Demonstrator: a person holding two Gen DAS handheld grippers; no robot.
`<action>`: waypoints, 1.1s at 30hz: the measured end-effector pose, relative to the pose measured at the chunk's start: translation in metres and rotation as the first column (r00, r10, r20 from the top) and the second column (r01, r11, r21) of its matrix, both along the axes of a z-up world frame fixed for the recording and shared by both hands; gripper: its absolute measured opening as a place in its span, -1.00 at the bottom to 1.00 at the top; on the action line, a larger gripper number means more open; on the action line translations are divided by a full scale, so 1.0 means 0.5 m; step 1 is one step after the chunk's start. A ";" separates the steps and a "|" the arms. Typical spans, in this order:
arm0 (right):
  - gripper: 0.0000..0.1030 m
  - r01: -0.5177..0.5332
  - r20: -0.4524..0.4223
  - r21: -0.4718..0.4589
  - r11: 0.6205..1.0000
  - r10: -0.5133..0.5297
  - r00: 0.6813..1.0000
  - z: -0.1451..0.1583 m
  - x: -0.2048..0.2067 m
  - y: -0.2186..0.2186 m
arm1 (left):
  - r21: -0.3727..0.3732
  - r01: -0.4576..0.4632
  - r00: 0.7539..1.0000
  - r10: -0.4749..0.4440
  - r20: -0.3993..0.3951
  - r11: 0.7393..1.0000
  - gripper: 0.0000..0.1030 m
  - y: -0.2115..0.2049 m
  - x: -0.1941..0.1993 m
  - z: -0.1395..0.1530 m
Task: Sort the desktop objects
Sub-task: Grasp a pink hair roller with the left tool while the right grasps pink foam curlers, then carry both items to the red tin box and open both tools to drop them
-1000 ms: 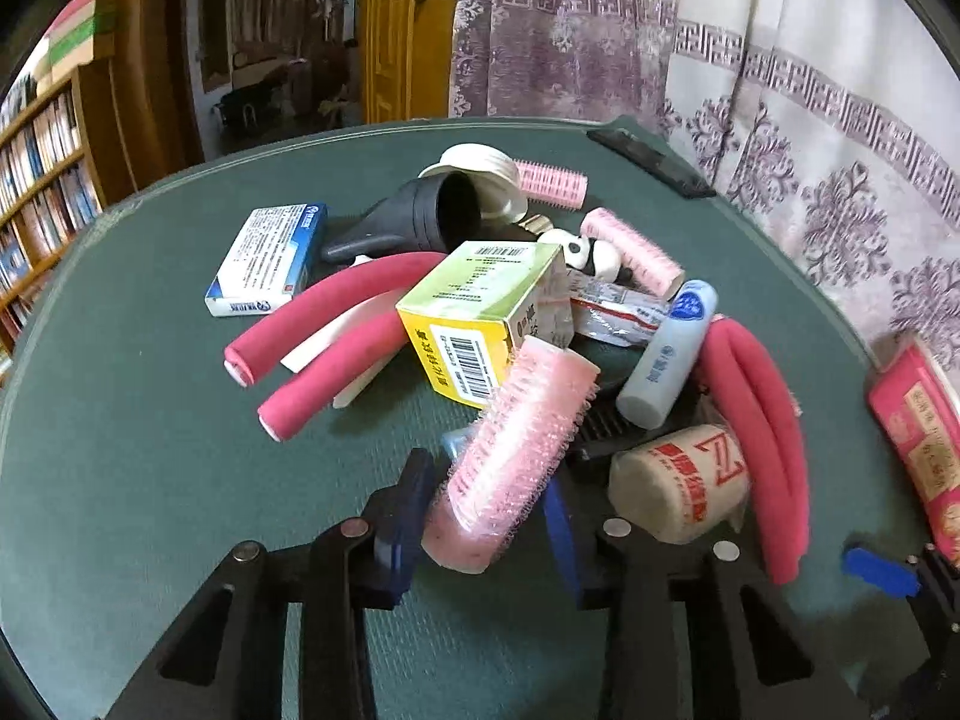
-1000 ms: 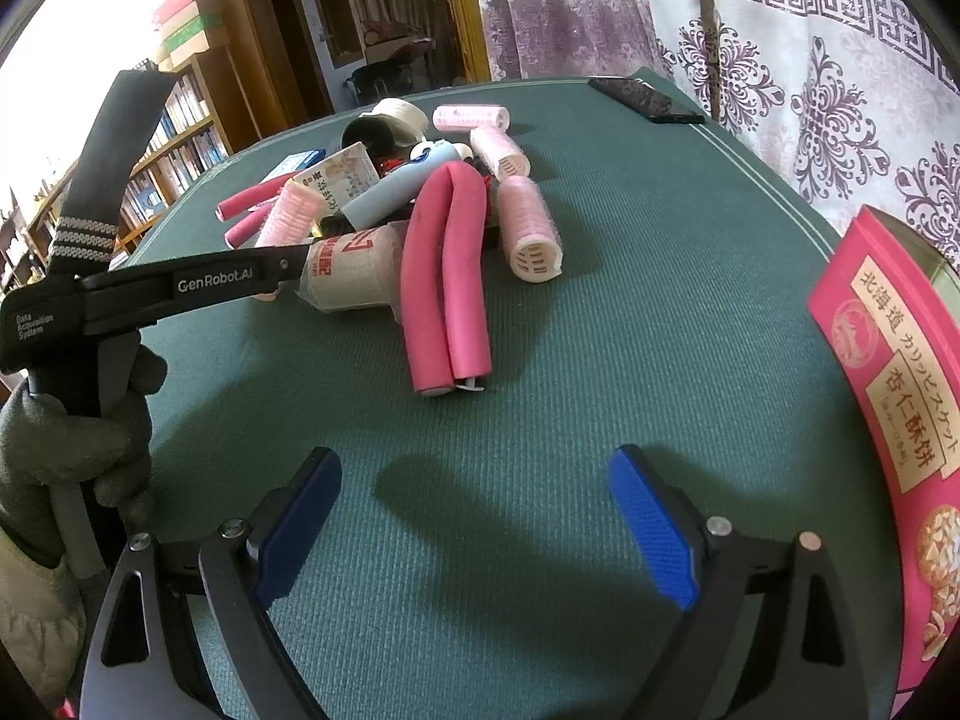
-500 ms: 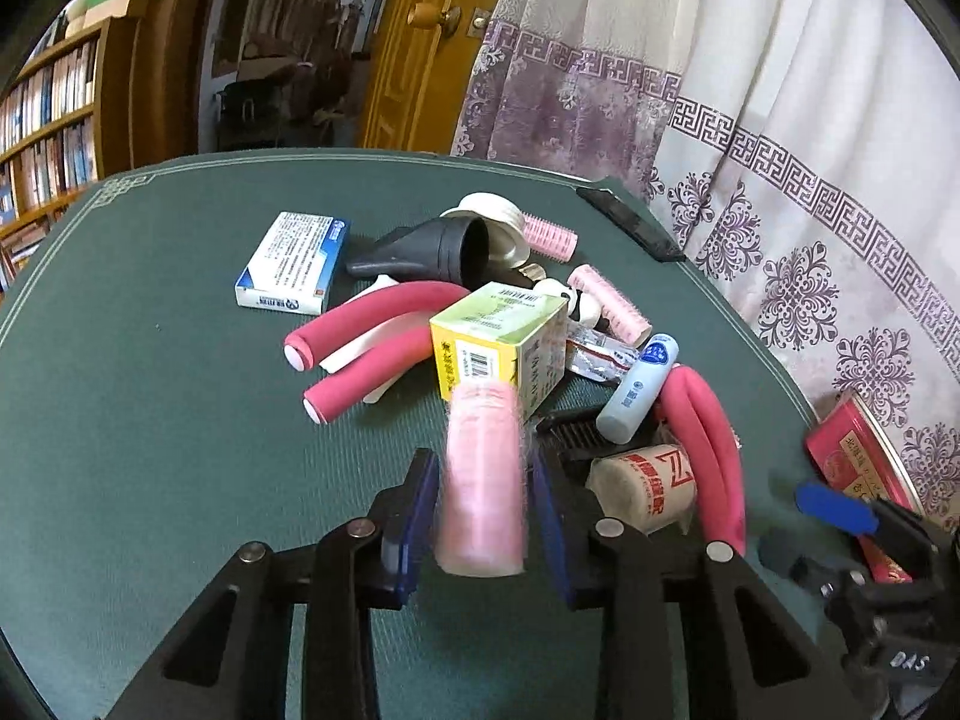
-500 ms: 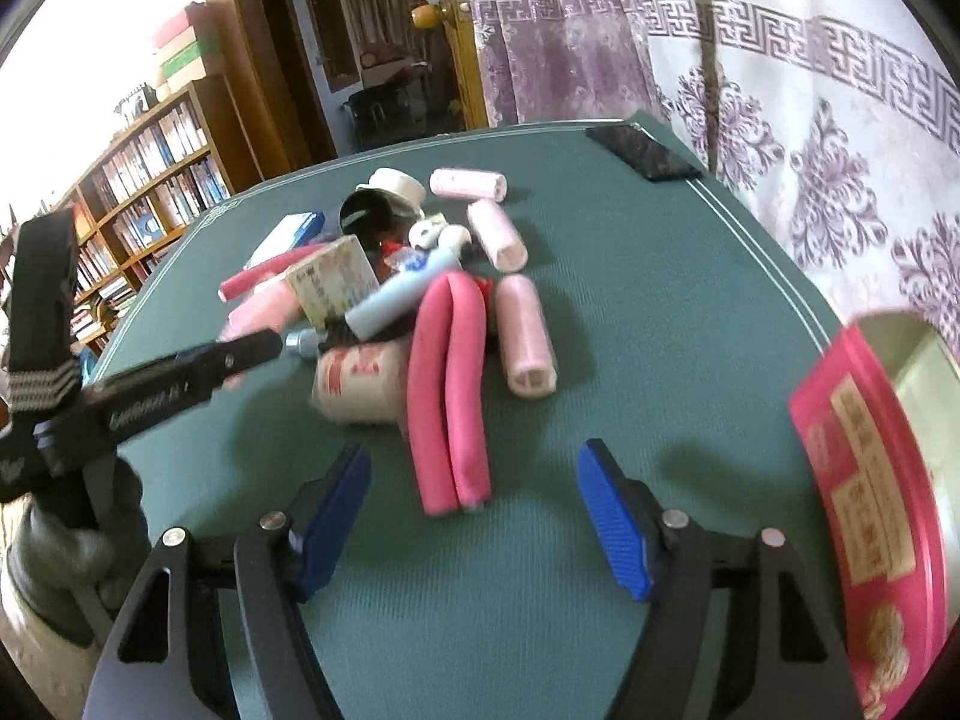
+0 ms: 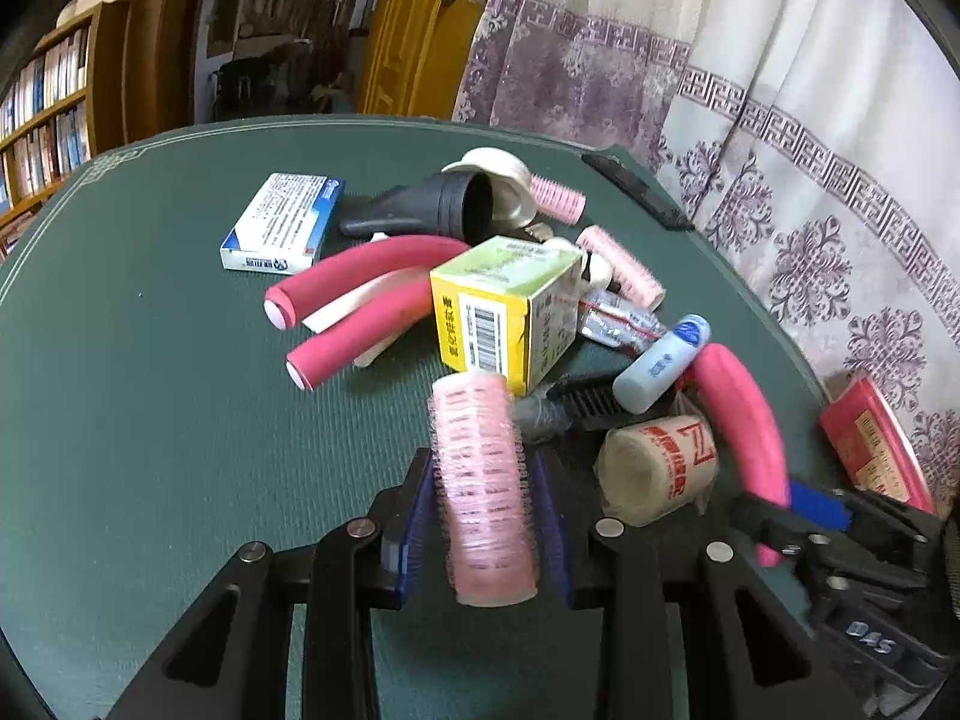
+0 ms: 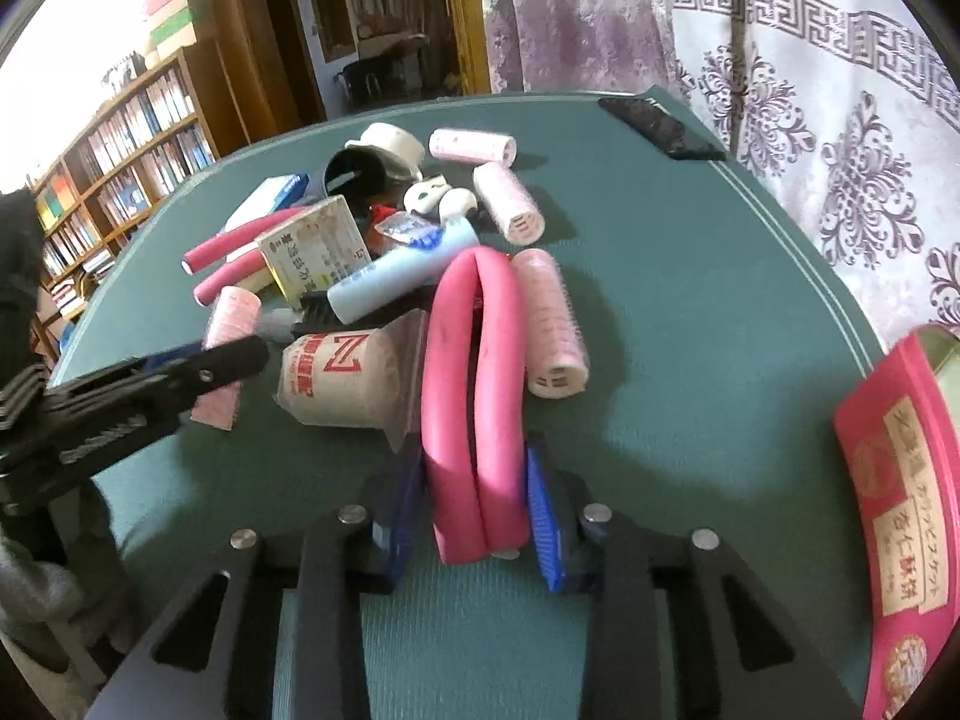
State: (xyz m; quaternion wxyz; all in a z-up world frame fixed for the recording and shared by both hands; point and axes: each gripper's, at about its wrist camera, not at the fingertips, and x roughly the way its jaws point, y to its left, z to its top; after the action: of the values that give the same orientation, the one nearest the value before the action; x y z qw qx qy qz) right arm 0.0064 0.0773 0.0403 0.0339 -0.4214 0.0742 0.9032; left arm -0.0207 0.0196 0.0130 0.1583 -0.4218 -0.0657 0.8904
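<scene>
Claws both grip: left claw [image 5: 485, 525] clamps a pale pink hair roller [image 5: 485, 480], right claw [image 6: 477, 510] pinches a folded pink foam curler [image 6: 471, 384].

Four pink bristle rollers [image 6: 549, 324] are showing on the table [image 5: 150, 390], along with one folded foam rod [image 6: 474, 390] and two more foam rod ends [image 5: 360, 267] that may be joining out of sight behind a box. Three boxes are lying about: one blue-and-white box [image 5: 282, 222], one yellow box [image 5: 504, 306] and one red box [image 6: 900, 480]. One pale blue tube [image 5: 660, 363], one red-printed paper cup [image 5: 657, 468], one black funnel [image 5: 432, 210], one white lid [image 5: 498, 171], one black comb [image 5: 585, 399] and one flat black slab [image 5: 636, 192] are sitting there singly, and two tools are reaching in, the left tool [image 5: 483, 468] and the right tool [image 6: 474, 480].
</scene>
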 end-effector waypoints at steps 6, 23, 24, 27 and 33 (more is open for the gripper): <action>-0.33 0.014 -0.044 -0.071 0.997 -0.017 0.999 0.021 0.059 0.021 | -0.021 -0.029 1.000 0.029 0.003 0.999 -0.45 0.001 0.005 0.001; -0.33 0.104 -0.179 -0.117 0.988 -0.124 0.976 0.105 0.226 0.107 | 0.030 0.064 0.996 -0.062 -0.059 0.998 -0.45 0.080 0.115 0.101; -0.33 0.125 -0.190 -0.113 0.986 -0.145 0.971 0.113 0.242 0.121 | 0.030 0.079 0.995 -0.077 -0.064 0.996 -0.45 0.093 0.119 0.108; -0.33 0.191 -0.221 -0.086 0.978 -0.206 0.953 0.137 0.283 0.162 | 0.030 0.153 0.985 -0.150 -0.085 0.988 -0.45 0.151 0.135 0.133; -0.33 0.342 -0.248 -0.045 0.938 -0.342 0.906 0.159 0.361 0.261 | 0.018 0.308 0.946 -0.304 -0.113 0.951 -0.45 0.292 0.160 0.168</action>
State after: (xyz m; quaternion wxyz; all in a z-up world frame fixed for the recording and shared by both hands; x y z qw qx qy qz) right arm 0.1869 0.2076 0.1199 0.1820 -0.2837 0.1508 0.9293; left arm 0.0591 0.1658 0.0970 0.3052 -0.3746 -0.0063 0.8755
